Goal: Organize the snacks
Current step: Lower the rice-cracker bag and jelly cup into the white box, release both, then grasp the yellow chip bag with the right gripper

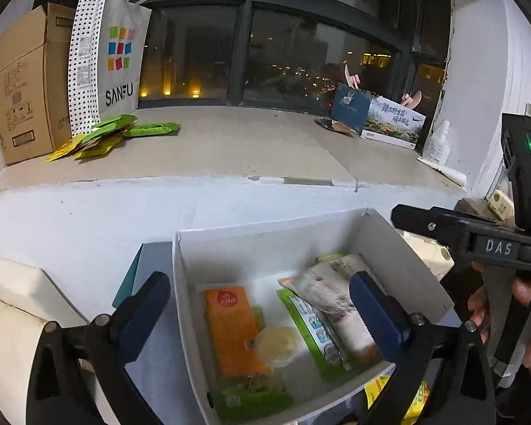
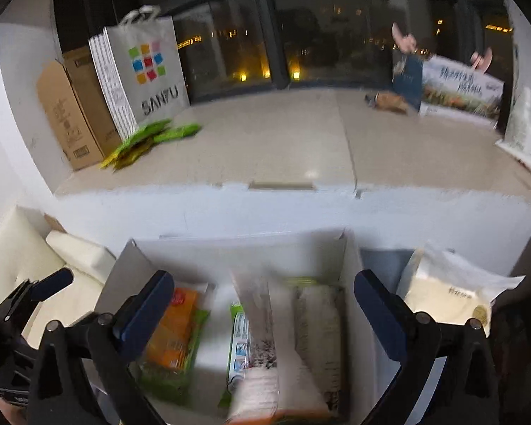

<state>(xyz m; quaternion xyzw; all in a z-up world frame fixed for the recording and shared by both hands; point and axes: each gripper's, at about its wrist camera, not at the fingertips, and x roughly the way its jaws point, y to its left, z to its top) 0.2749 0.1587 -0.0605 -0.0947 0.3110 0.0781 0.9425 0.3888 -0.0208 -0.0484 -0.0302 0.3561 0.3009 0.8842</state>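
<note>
A white open box (image 1: 180, 283) stands below the window ledge. In it lie an orange snack packet (image 1: 230, 329), a green-edged packet (image 1: 311, 326), a white speckled pouch (image 1: 329, 283) and a small clear round cup (image 1: 276, 345). My left gripper (image 1: 258, 283) hangs open over the box with nothing between its fingers. The right gripper (image 2: 264, 279) is open too, above the same box (image 2: 230, 251), over the orange packet (image 2: 173, 329) and a blurred white pouch (image 2: 255, 354). The right gripper's black body (image 1: 460, 233), in a person's hand, shows at the right of the left wrist view.
A cream packet (image 2: 446, 294) lies just right of the box, and a yellow packet (image 1: 417, 396) near its front corner. On the ledge (image 1: 247, 148) stand a cardboard carton (image 1: 24, 85), a SANFU paper bag (image 1: 116, 56), green sachets (image 1: 113, 134), printed boxes (image 1: 375, 117) and a white bottle (image 1: 439, 141). White cushions (image 2: 35, 258) sit at left.
</note>
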